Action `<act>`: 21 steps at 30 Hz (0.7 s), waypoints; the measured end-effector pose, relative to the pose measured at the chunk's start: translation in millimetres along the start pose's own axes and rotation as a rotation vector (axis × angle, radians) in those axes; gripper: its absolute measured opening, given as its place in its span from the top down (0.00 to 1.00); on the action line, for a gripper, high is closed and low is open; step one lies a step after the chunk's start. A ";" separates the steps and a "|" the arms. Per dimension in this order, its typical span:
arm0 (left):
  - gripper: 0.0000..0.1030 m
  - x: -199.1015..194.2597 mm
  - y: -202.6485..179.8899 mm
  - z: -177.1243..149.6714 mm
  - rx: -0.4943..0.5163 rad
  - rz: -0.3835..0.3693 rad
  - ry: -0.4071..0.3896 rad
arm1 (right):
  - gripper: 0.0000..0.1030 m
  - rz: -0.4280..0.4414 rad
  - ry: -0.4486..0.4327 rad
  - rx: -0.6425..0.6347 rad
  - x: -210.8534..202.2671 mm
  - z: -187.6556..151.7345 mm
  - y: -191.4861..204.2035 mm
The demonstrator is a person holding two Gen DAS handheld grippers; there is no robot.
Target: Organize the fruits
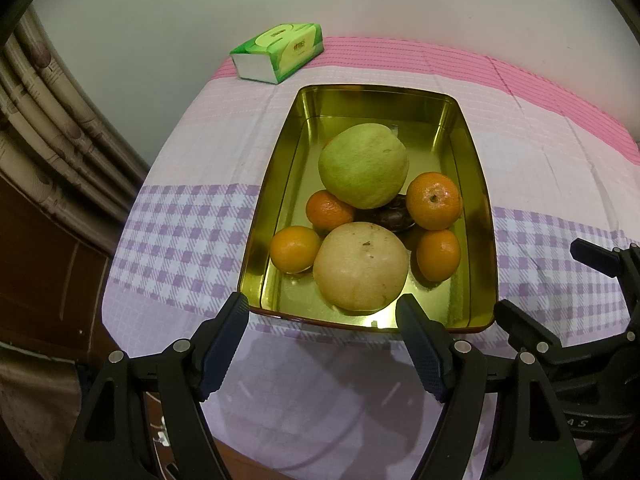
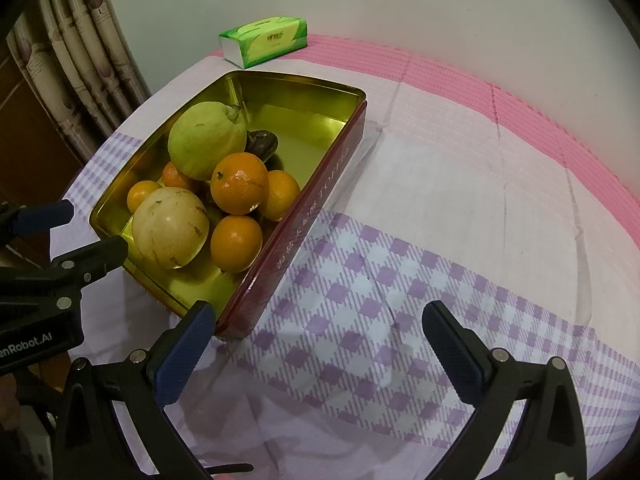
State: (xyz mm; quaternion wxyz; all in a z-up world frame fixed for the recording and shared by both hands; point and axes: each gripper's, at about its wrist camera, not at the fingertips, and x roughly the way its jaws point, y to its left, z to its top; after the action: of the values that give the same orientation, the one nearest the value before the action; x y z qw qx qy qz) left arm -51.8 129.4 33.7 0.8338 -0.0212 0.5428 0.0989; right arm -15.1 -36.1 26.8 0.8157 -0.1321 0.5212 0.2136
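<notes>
Fruit tin at rest on a checked cloth, both grippers standing off. The landmark is the gold-lined tin [image 1: 476, 184], red on its outer wall; every fruit lies inside it, heaped toward its near end.

Nearest the tin's near rim sits a pale yellow melon-like fruit [image 1: 361, 266]. Behind it, toward the tin's middle, a large green fruit [image 1: 364, 165] rides on top of the pile. Oranges ring these two: one at the tin's left wall [image 1: 295, 249], one between the two large fruits [image 1: 329, 209], two along the right wall [image 1: 435, 200] [image 1: 438, 255]. A dark fruit [image 1: 386, 216] is half buried at the centre; its kind cannot be told. The tin's far end is bare. A green tissue pack [image 1: 278, 51] lies beyond the tin's far left corner.

The left gripper [image 1: 322, 310] hovers just short of the near rim, jaws apart, nothing between them. The right gripper [image 2: 318, 316] hangs off the tin's near right corner, jaws likewise apart and empty.

Handling, as judged: the oranges look light, firm and round, so likely to roll; grip across the widest part. The two large fruits look heavier, smooth, and nearly as wide as the jaws; squeeze gently to avoid bruising.
</notes>
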 end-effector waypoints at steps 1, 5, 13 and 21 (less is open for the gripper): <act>0.26 -0.1 0.0 0.3 0.000 0.001 0.001 | 0.00 0.000 0.000 0.000 0.1 -0.1 0.2; 0.26 -0.3 -0.2 0.5 -0.001 0.001 0.000 | 0.00 0.001 0.000 -0.002 0.4 -0.6 0.8; 0.26 -0.1 -0.3 0.5 -0.001 0.001 0.001 | 0.00 0.001 0.002 -0.004 1.3 -1.5 2.5; 0.26 0.2 -0.5 0.7 -0.001 0.002 0.000 | 0.00 0.001 0.003 -0.002 1.3 -2.4 3.0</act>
State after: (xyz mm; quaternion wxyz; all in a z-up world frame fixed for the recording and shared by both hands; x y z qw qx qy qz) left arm -51.0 129.1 33.8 0.8336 -0.0210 0.5429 0.0998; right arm -18.0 -34.3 24.6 0.8146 -0.1332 0.5223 0.2143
